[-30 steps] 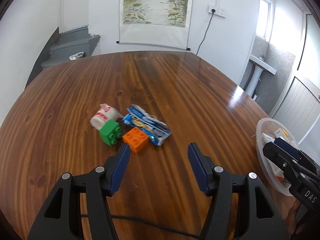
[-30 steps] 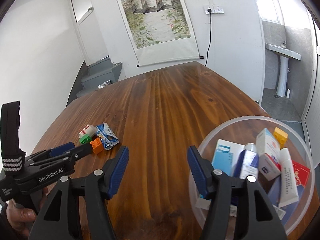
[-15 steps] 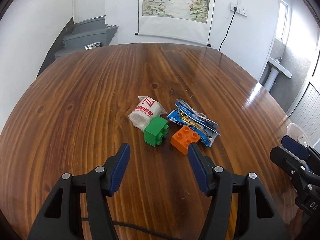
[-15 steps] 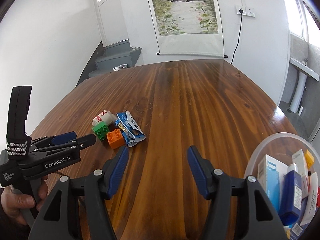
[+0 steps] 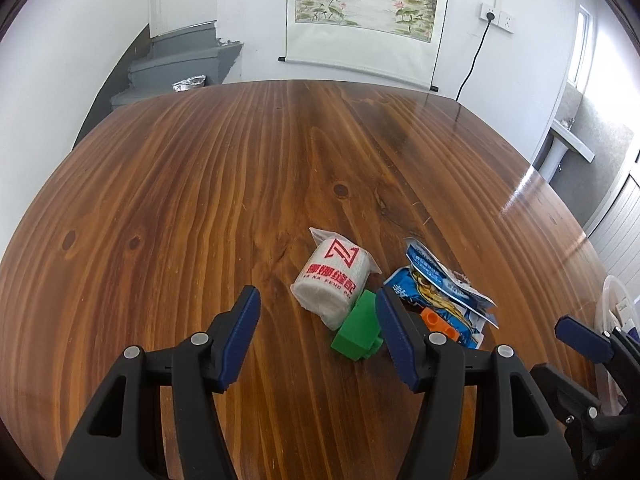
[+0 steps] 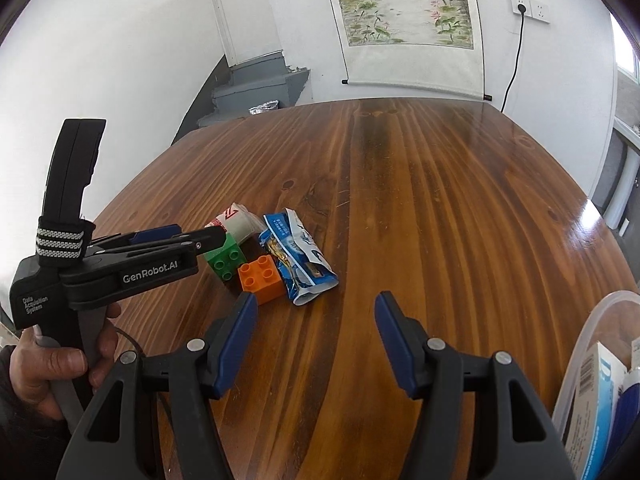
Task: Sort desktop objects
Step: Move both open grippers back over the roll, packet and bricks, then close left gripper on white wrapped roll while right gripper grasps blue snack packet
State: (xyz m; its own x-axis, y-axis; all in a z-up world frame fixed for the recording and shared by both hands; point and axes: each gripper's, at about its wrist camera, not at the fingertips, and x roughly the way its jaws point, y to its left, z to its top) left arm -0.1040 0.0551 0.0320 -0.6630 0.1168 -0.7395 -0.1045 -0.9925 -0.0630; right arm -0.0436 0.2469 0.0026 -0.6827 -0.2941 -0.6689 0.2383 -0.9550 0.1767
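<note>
On the wooden table (image 5: pixel 240 184) lie a white bandage roll (image 5: pixel 330 282) with red print, a green brick (image 5: pixel 356 330), an orange brick (image 5: pixel 442 322) and a blue snack packet (image 5: pixel 444 288). My left gripper (image 5: pixel 316 336) is open, low over the table, its right finger in front of the green brick. In the right wrist view the left gripper (image 6: pixel 188 236) reaches over the green brick (image 6: pixel 226 260), beside the orange brick (image 6: pixel 260 278) and packet (image 6: pixel 298 256). My right gripper (image 6: pixel 314 340) is open and empty, nearer than the pile.
A clear plastic bowl (image 6: pixel 588 344) holding boxes and tubes stands at the right edge of the table; its rim shows in the left wrist view (image 5: pixel 610 288). A scroll painting (image 5: pixel 364 8) hangs on the far wall.
My left gripper has moved forward and left onto the pile, so the green brick now lies by its right finger. My right gripper has swung left, away from the bowl.
</note>
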